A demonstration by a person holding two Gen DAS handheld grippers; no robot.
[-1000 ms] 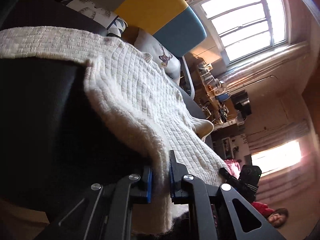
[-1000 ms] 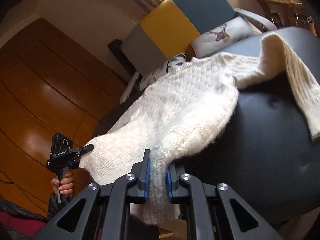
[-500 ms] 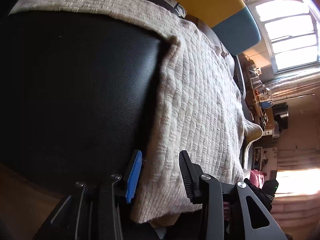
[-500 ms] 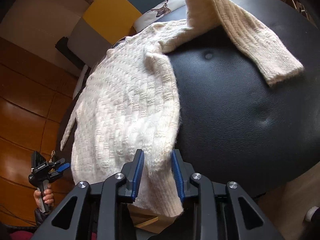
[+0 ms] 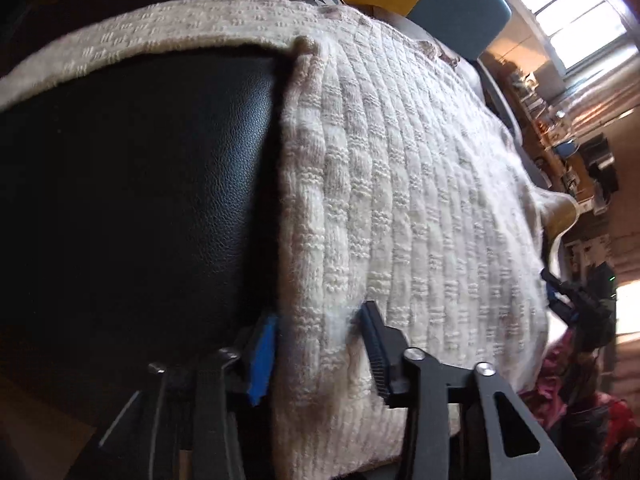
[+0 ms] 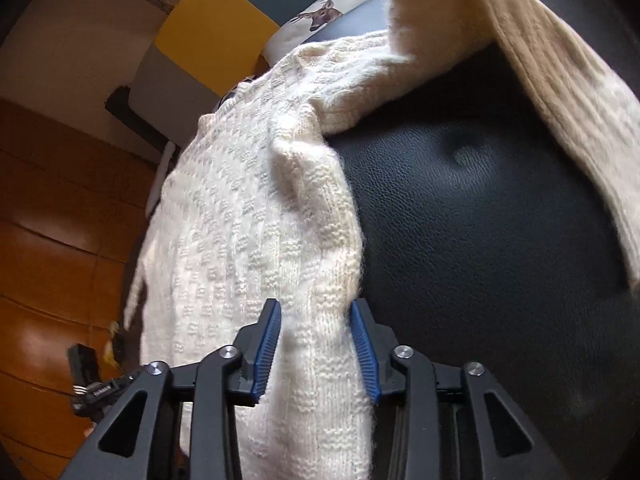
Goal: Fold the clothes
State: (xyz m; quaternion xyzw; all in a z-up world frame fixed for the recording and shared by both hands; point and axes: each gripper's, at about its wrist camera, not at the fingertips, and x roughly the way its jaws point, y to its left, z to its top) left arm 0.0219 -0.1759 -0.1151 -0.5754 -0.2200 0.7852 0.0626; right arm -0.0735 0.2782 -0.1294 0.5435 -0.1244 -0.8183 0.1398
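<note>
**Sweater flat on black seat, both grippers released**

Sweater (image 6: 248, 240) hem lies between my spread fingers on both sides; neither pair clamps it.

Left gripper (image 5: 320, 344): jaws apart, straddling the hem's left edge. Blue ribbed pad (image 5: 262, 360) on one finger; the other pad shows only as a dark ridged edge.

Right gripper (image 6: 316, 348): jaws apart, two blue ribbed pads flanking the hem's right edge without pinching.

Material: cream chunky knit, basket-weave blocks, fuzzy at the edges. Body spread over a black grained leather-like cushion (image 6: 500, 240) with a tufted dimple. One sleeve (image 6: 540, 80) is ribbed, folded back across the cushion, cuff cut off at frame edge. Other sleeve (image 5: 120, 52) stretches along the cushion's far rim.

Beyond: grey, yellow and teal upholstered chair (image 6: 208, 32), deer-print pillow (image 6: 324, 16), bright window (image 5: 568, 12).

Lower hem hidden behind my fingers. Shelf clutter too blurred to identify. No legible writing.
</note>
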